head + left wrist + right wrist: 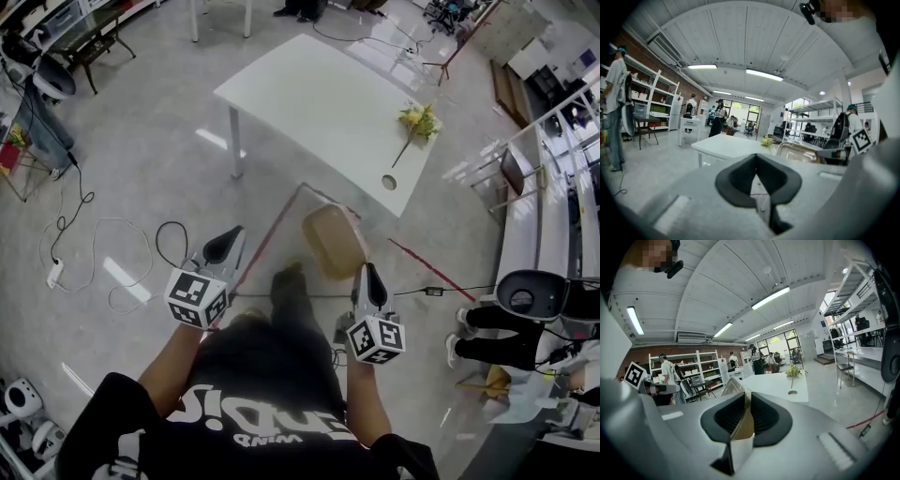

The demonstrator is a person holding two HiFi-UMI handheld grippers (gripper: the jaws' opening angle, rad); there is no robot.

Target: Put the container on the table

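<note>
A tan, see-through plastic container [334,240] hangs in the air in front of the person, short of the white table [319,103]. My right gripper [367,277] is shut on the container's near rim; in the right gripper view the rim [743,420] runs between the closed jaws. My left gripper [225,247] is off to the left, shut and empty, with the container [800,152] seen to its right in the left gripper view.
On the table lie a yellow flower sprig [418,121] and a round cable hole [389,182]. Red tape lines [427,264] mark the floor. Cables [84,234] trail at the left. A seated person's legs [487,333] and chairs are at the right.
</note>
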